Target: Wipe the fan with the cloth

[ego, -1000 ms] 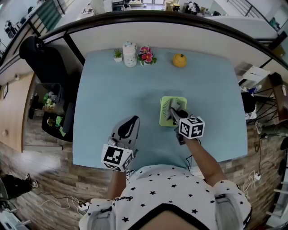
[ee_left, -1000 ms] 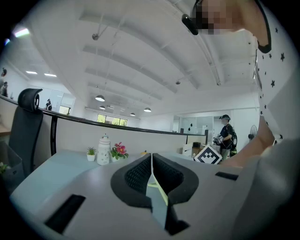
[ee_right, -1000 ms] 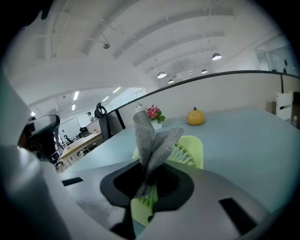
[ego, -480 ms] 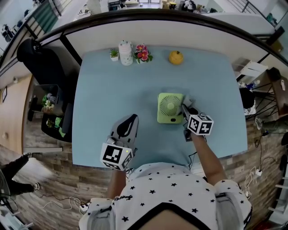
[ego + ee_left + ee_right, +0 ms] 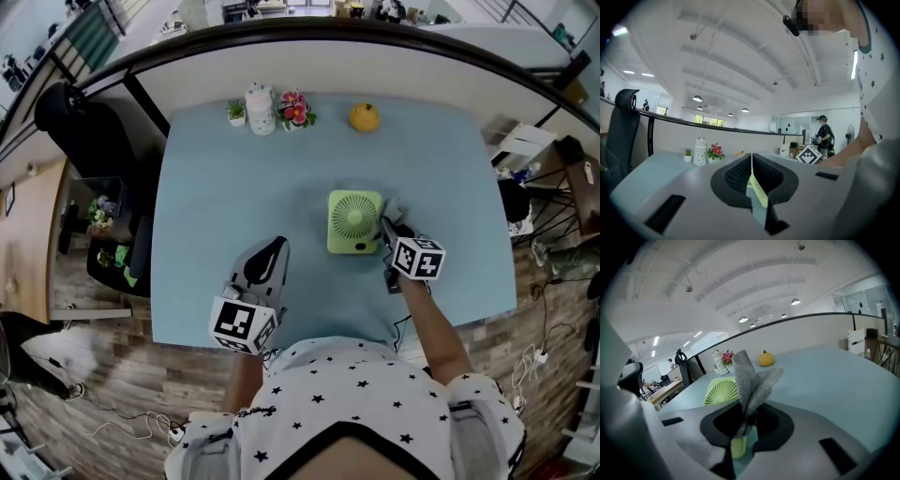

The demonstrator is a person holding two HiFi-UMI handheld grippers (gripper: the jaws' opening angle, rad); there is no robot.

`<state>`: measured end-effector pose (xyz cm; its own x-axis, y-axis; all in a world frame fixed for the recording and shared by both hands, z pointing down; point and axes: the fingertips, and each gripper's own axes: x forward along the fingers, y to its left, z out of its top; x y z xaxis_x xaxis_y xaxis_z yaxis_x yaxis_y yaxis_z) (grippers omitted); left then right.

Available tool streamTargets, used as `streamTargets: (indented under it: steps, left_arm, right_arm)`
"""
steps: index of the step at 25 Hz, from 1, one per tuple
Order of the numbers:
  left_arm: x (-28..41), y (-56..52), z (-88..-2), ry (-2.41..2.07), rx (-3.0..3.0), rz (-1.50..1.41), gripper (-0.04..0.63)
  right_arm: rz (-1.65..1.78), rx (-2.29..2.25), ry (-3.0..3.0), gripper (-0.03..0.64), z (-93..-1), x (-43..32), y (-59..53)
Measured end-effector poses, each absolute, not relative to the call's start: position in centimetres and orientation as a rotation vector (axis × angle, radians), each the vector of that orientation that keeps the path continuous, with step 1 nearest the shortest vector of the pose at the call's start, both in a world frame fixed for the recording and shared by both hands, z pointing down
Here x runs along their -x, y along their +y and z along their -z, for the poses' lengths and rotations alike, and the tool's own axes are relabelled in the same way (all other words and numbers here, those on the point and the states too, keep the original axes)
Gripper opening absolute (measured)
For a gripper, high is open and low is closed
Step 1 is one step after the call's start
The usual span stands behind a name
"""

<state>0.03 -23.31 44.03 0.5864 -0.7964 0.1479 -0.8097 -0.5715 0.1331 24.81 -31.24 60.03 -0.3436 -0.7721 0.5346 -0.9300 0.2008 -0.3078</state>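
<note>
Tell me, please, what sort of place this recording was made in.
Most likely an open-plan office: a light blue desk backed by a low white partition, a black office chair beside it, and round ceiling lamps overhead.

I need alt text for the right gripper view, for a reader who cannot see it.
The right gripper is shut on a grey cloth that sticks up between its jaws, close to a light green fan on a pale blue table. At the far edge stand a yellow ornament, flowers and a white bottle.
</note>
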Motion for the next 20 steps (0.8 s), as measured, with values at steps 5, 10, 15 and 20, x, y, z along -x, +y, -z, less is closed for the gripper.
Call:
streamTargets:
  steps: [5, 10, 15, 20]
  left_arm:
    - [-0.1, -23.3, -44.0, -1.343, -2.627, -0.11, 0.034]
    - [0.0, -23.3, -44.0, -1.345, -2.626, -0.108, 0.034]
    - [0.8, -23.2, -43.9, -1.377, -2.608, -0.111, 0.034]
    - [1.4, -23.2, -44.0, -1.393, -2.597, -0.109, 0.034]
  right_arm:
    - [-0.829, -1.565, -2.305, 0.054, -58.1, -22.2, -31.4]
    - [-0.796, -1.352, -2.4, 0.054, -58.3, -16.1, -30.5]
    - [-0.788, -1.21, -2.401, 0.054, -60.2, -12.2, -29.4]
    - [-0.755, -1.176, -2.374, 0.054, -61.3, -11.5, -29.1]
